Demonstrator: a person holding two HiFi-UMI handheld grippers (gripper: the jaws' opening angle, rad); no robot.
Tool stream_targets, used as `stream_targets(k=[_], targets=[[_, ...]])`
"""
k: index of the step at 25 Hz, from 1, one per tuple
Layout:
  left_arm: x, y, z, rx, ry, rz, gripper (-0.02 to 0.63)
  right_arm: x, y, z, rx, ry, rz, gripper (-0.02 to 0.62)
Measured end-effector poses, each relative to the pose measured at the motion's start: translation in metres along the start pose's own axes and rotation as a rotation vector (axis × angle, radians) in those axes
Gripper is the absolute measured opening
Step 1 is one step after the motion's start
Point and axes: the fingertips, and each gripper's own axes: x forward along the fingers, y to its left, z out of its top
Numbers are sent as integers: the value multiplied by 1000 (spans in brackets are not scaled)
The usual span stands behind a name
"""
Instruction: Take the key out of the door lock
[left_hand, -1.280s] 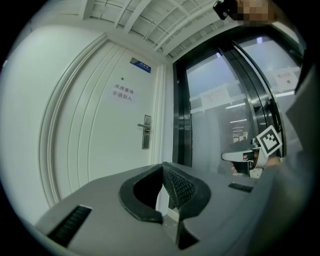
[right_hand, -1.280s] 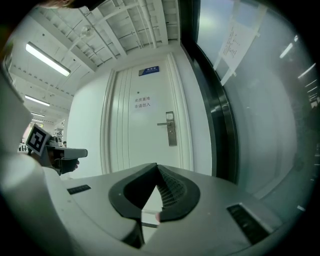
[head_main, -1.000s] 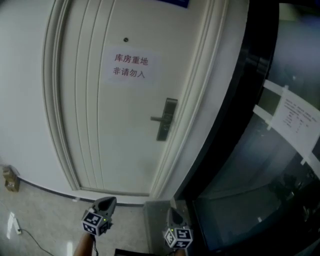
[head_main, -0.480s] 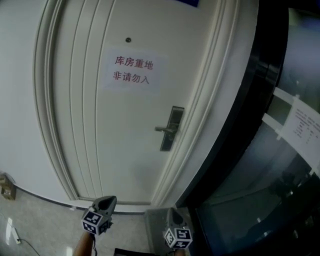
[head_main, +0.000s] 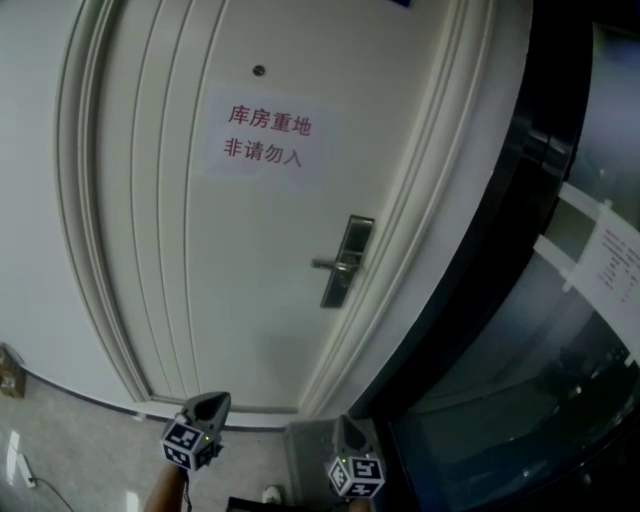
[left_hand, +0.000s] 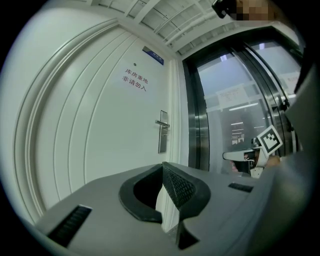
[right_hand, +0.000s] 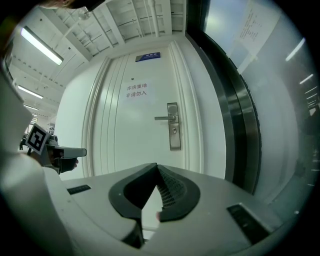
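Both grippers hang low, well short of the white door (head_main: 200, 250). The left gripper (left_hand: 162, 165) has its jaws drawn together, tips touching, with nothing between them. Ahead of those tips and above them, well apart, stands the metal lock plate (left_hand: 163, 131), its lever handle (left_hand: 161, 123) pointing left. The right gripper (right_hand: 156, 166) is likewise closed and empty, its jaw tips meeting. From there the lock plate sits well ahead, above the tips and slightly to their right. A small dark mark shows on the plate under the lever, but the key itself is too small to make out. Higher above the jaws, a paper notice (right_hand: 136, 90) in red characters hangs on the door. Right of the right gripper's jaws runs a dark-framed glass wall (right_hand: 240, 100). Each gripper shows in the other's view, off to the side and well apart.
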Motion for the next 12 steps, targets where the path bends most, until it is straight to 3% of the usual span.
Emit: stream_targets(k=[12], targets=[[61, 32, 6, -2, 14, 37, 9, 73, -21, 11, -32, 16, 42, 12]])
